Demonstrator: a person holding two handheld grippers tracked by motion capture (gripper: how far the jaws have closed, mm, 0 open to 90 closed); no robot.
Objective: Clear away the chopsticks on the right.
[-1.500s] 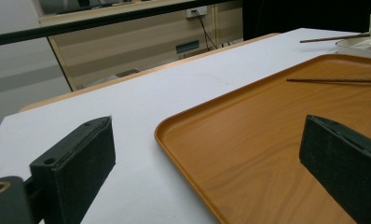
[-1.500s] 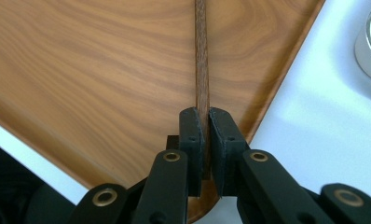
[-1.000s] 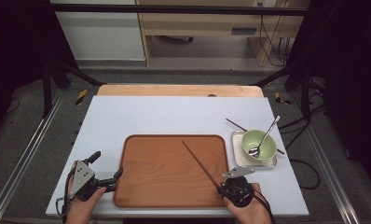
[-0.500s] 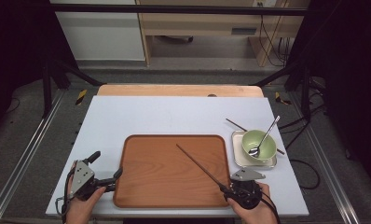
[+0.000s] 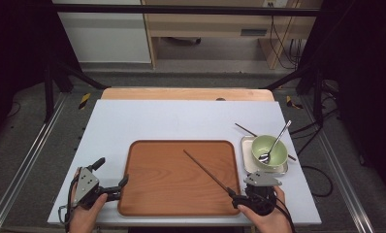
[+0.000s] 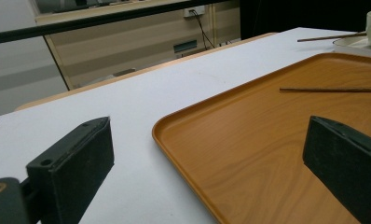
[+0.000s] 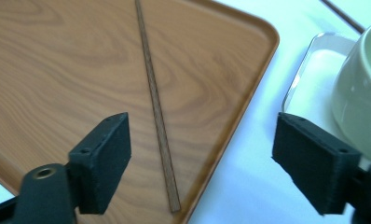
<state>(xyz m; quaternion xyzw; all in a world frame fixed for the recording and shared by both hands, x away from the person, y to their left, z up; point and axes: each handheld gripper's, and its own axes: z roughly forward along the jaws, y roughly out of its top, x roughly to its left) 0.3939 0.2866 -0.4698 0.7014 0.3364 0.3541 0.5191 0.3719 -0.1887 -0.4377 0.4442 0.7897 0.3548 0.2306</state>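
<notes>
A brown wooden tray (image 5: 171, 194) lies at the table's near middle. One dark chopstick (image 5: 208, 171) rests slantwise on it, its near end against the tray's right rim. My right gripper (image 5: 253, 188) stands open at the tray's near right corner. In the right gripper view the chopstick (image 7: 153, 93) lies on the tray (image 7: 58, 70) between the jaws of the right gripper (image 7: 202, 126), touching neither. My left gripper (image 5: 111, 172) is open at the tray's left edge. In the left gripper view, the left gripper (image 6: 207, 130) straddles the tray rim (image 6: 183, 144), with the chopstick (image 6: 328, 89) farther off.
A pale green bowl (image 5: 268, 149) with a metal spoon (image 5: 277, 141) stands on a small rectangular dish (image 5: 246, 158) right of the tray. A second chopstick (image 5: 244, 130) lies behind the bowl. The white tabletop (image 5: 181, 121) stretches beyond the tray.
The chopstick has swung a little, its far end now farther left on the tray. My right gripper shifted slightly to the right. The left gripper has stayed put.
</notes>
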